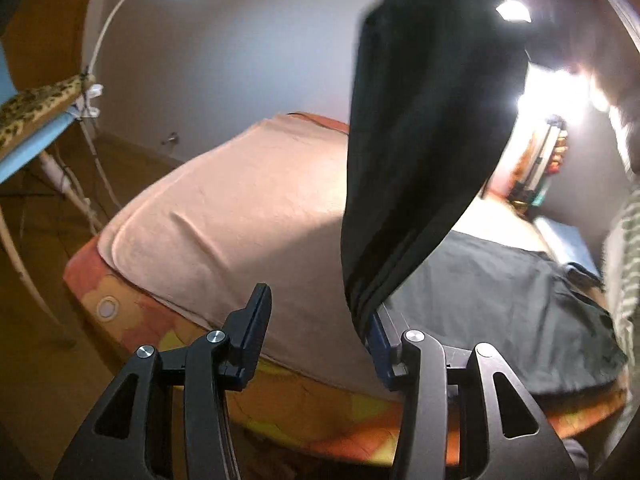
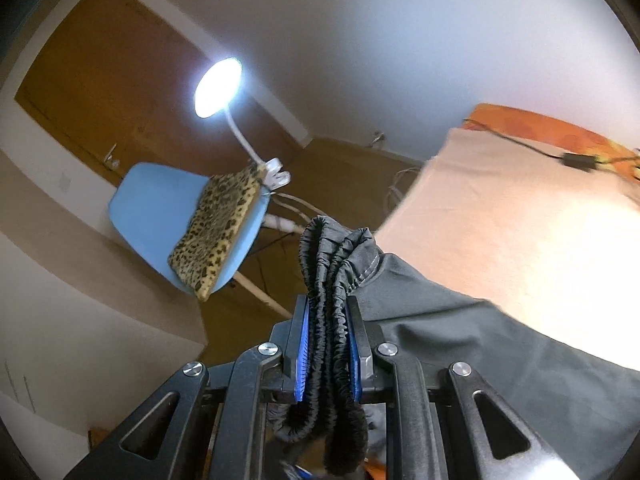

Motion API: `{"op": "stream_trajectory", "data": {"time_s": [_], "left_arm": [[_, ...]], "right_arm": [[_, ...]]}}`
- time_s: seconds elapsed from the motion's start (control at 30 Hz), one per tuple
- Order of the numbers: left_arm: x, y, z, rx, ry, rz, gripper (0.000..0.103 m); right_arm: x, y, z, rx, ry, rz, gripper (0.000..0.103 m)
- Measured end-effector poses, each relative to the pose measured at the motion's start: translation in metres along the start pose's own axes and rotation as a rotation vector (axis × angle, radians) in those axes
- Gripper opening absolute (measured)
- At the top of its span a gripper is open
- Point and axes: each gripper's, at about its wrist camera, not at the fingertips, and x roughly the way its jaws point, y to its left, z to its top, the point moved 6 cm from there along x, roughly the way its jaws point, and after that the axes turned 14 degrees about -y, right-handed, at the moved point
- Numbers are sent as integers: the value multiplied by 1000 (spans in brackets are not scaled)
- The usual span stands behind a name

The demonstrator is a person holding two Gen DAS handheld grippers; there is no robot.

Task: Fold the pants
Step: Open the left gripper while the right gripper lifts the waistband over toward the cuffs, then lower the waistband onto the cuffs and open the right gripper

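Note:
The black pants (image 1: 424,140) hang in a long drape from the upper right of the left wrist view, and more of them (image 1: 500,300) lies on the bed. My left gripper (image 1: 320,312) is open. The lower end of the drape rests against its right finger (image 1: 390,344), and nothing is between the pads. In the right wrist view my right gripper (image 2: 328,336) is shut on the bunched elastic waistband (image 2: 332,264) of the pants. The cloth trails right and down over the bed.
The bed carries a beige blanket (image 1: 240,220) over an orange patterned mattress (image 1: 132,320). A blue chair (image 2: 152,208) with a leopard cushion (image 2: 216,228) and a lit clip lamp (image 2: 218,88) stand on the floor to the left. A cable (image 2: 576,160) crosses the bed's far end. A striped sleeve (image 1: 628,280) shows at right.

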Motion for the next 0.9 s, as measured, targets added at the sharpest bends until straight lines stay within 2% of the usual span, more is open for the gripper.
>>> {"op": "stream_trajectory", "data": {"time_s": [0.13, 0.37, 0.5, 0.67, 0.77, 0.9], "left_arm": [[-26, -4, 11, -20, -31, -72, 44], [-44, -38, 36, 52, -66, -165, 44], [-32, -75, 35, 98, -20, -208, 44], [1, -127, 17, 109, 87, -317, 44], [22, -154, -4, 150, 147, -341, 44], [41, -166, -28, 178, 201, -323, 44]], "right_arm": [[-50, -49, -13, 38, -22, -45, 15], [-130, -143, -57, 124, -39, -162, 15], [-171, -197, -91, 209, -62, -215, 15], [-216, -258, -128, 291, -109, -247, 15], [-238, -288, -145, 349, -140, -252, 15], [-260, -322, -163, 375, -160, -278, 15]]}}
